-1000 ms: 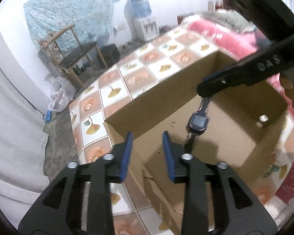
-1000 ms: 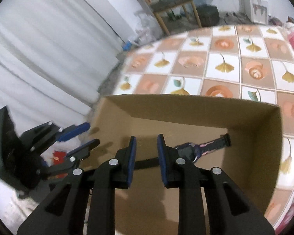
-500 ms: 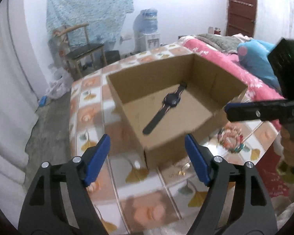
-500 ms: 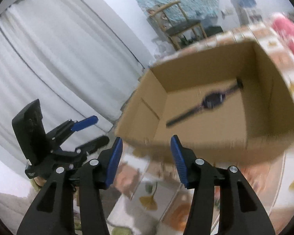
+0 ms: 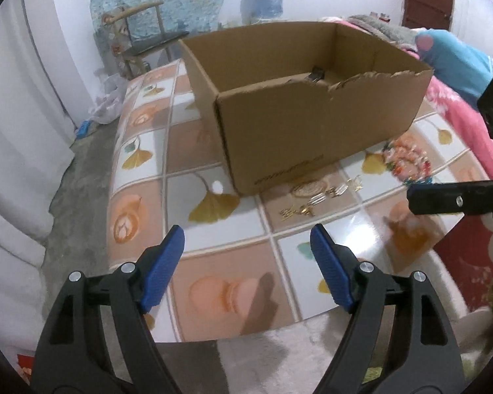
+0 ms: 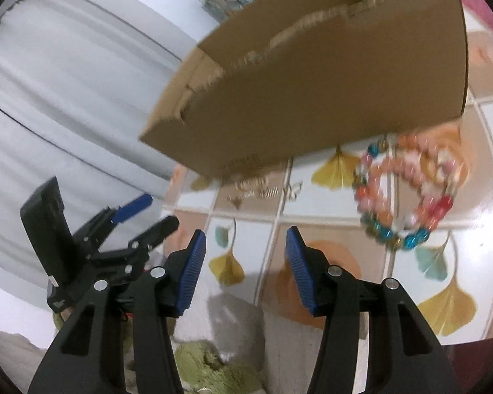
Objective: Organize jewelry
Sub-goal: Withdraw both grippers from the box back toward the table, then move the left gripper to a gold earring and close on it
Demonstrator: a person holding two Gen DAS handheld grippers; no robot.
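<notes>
Here, the desk (image 5: 213, 282), tiled with ginkgo-leaf and peach patterns, is carrying everything. One cardboard box (image 5: 312, 124) is sitting open-topped on its far half, with a ragged near rim. Inside it, only the dark end of a watch strap (image 5: 316, 75) is showing over the torn edge; the rest of the box's contents is hidden by the near wall.

One beaded bracelet (image 6: 407, 193), strung in pink, red and blue beads, is lying on the desk just beside the box's near right corner; it is blurring in the right wrist view. A scatter of small gold pieces (image 5: 315, 193) is lying on the tiles against the box's near wall, left of the bracelet; they are too small and blurred to count.

The left claw (image 5: 246, 262) is hanging wide open over the near desk edge, gripping nothing. The right claw (image 6: 243, 256) is also standing well apart at the fingers, empty, near the desk's near edge, with the bracelet off to its right.
</notes>
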